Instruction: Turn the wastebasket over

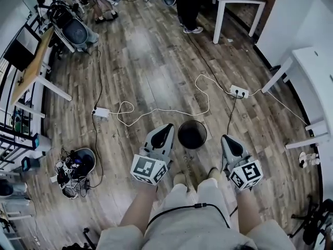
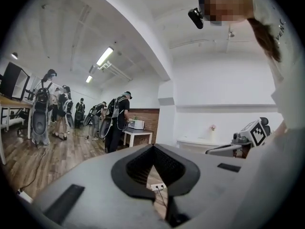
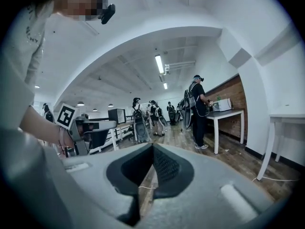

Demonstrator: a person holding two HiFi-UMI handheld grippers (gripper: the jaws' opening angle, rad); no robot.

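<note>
I see the wastebasket [image 1: 192, 134] only in the head view, low centre of the frame. It is a round black bin standing mouth up on the wood-plank floor [image 1: 151, 61], and its inside is dark. It sits between my two grippers, apart from both. The left gripper [image 1: 167, 127] is at its left and the right gripper [image 1: 226, 138] at its right. Each is a smooth grey wedge with a black-and-white marker cube at the back.

The gripper views look level across the room and give me the jaws up close. On each gripper the jaws are together at the tips with nothing between them. The ribbed black pads [image 2: 167, 166] form a V-shaped hollow.

The left gripper view also shows a white table [image 2: 138, 133] by a brick wall. The head view alone shows a white cable [image 1: 156, 110] looping over the planks to a power strip [image 1: 239, 91].
</note>
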